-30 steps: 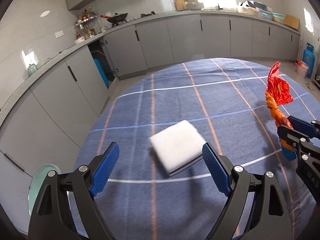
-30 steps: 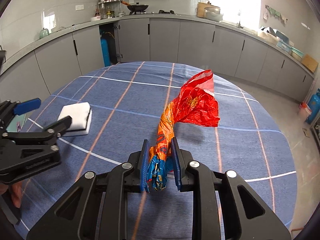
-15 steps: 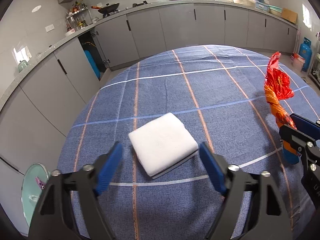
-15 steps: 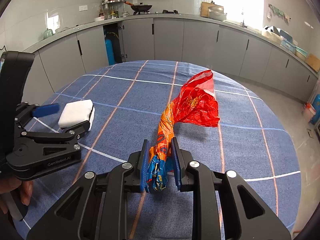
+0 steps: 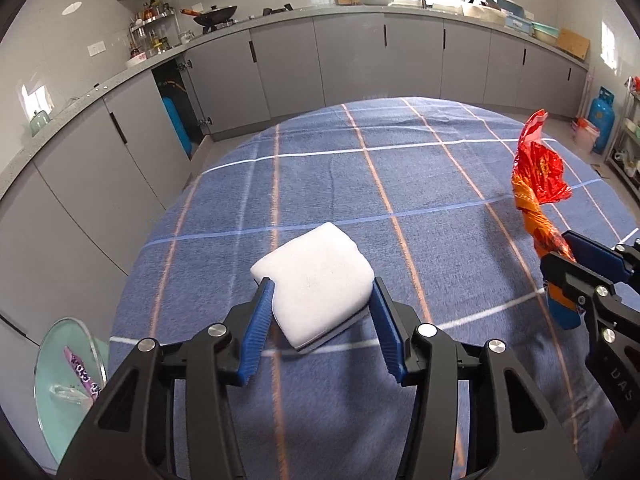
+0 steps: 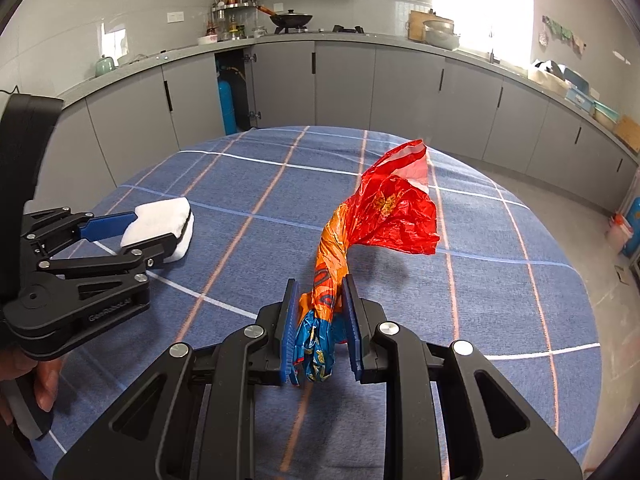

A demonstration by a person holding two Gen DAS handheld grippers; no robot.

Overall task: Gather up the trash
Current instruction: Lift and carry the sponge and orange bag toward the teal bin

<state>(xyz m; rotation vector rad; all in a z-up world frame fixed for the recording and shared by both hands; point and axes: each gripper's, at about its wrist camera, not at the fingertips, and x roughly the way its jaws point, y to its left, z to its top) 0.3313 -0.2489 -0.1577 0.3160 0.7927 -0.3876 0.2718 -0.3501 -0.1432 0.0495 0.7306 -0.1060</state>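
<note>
**Two grippers at work over a blue checked tablecloth**

Near the left edge of the round tabletop (image 5: 440, 184), which is covered by a blue cloth crossed with orange and white lines, lies a folded white pad with a thin dark underside (image 5: 316, 280). It rests flat on the cloth. The left gripper (image 5: 320, 308), black with blue ribbed pads, straddles the pad's near end: one pad stands at each side of it, and the jaws are closing (the blue faces look to be just meeting the white sides, though whether they press yet cannot be told). In the right wrist view the same gripper (image 6: 152, 236) reaches in from the left edge, with the person's hand (image 6: 40, 380) on its handle.

Closer to the near edge of the tabletop, towards its middle, the right gripper (image 6: 320, 320) is clamped tight on a crumpled plastic snack bag, red and orange above and blue at its lower end (image 6: 360, 240). The pads pinch the twisted neck of the bag; the red upper part fans out above the cloth and throws a shadow on it, while the blue end hangs between the fingers. From the left wrist view the bag (image 5: 536, 184) stands up at the right, well apart from the white pad.

Beyond the left edge of the tabletop, low down, sits a pale green round bin (image 5: 64, 360) with scraps inside.
</note>
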